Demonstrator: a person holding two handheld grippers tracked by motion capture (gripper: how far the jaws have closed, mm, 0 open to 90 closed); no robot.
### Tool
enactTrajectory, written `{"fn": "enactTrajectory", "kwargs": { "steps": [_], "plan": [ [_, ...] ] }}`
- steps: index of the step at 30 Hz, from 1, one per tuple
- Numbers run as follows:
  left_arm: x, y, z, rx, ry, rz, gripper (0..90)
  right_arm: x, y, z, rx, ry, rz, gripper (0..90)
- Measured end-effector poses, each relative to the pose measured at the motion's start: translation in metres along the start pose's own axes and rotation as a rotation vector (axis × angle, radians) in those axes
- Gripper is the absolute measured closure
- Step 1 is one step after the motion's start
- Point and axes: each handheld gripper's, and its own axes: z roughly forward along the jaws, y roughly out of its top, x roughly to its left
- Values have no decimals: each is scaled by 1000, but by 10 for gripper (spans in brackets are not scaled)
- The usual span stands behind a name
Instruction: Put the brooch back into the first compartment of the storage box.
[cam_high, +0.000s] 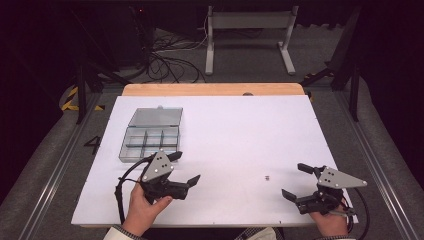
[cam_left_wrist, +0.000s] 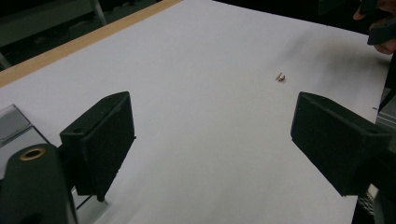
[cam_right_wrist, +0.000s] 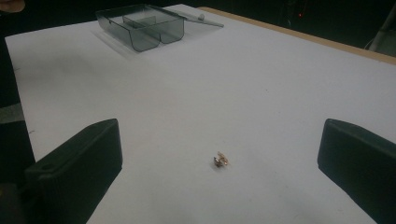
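Both my grippers — left gripper (cam_high: 181, 169), right gripper (cam_high: 295, 181) — gape wide near the desk's (cam_high: 240, 125) near edge; between them lies a tiny metal part (cam_high: 268, 177).

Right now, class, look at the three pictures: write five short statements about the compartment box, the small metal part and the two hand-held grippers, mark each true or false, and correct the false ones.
1. The clear grey plastic compartment box has its lid open. True.
2. The small coppery metal part lies inside the box. False: it lies on the white table top, apart from the box.
3. The left hand-held gripper is open. True.
4. The right hand-held gripper is shut on the part. False: its jaws are wide apart and hold nothing.
5. The box is nearer to the right hand-held gripper. False: it sits just beyond the left one.
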Motion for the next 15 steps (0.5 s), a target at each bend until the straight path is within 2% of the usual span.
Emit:
{"fn": "enactTrajectory", "kwargs": {
  "steps": [5,15],
  "plan": [
    [-4,6,12,5,-29,10,141,0,0,0,-4,4,3,7],
    [-11,16,31,12,-60,19,141,0,0,0,-4,7,1,7]
  ]
}}
